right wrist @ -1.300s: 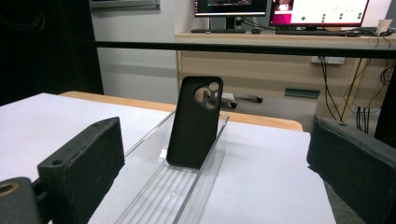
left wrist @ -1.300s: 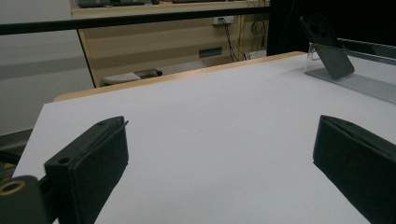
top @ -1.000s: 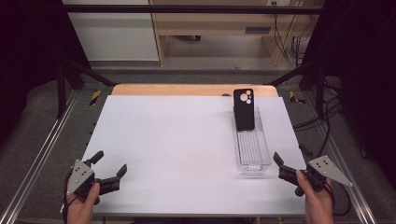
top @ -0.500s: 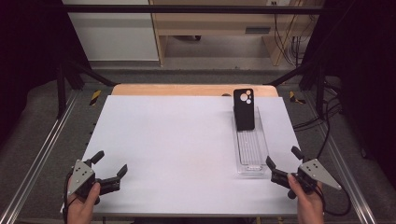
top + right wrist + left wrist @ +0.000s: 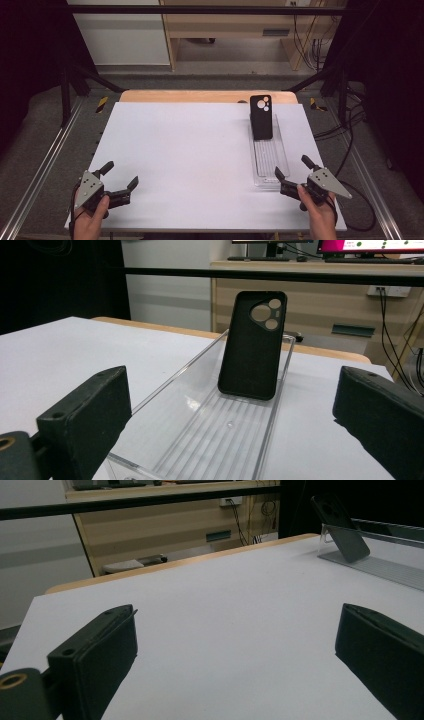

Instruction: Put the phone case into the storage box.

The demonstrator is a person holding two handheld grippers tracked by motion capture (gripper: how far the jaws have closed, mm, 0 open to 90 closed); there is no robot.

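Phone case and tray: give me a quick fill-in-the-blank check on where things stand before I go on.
1. The black phone case stands leaning at the far end of the clear ____.
2. The gripper nearest that tray is the ____ gripper.
3. The left gripper has its jaws ____ over the white table, with nothing between them.
4. The colour of the phone case is ____.

Missing words: tray; right; open; black

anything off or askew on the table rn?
Nothing stands out. The black phone case leans upright at the far end of the clear tray, which lies straight and undamaged on the white table. No spills.
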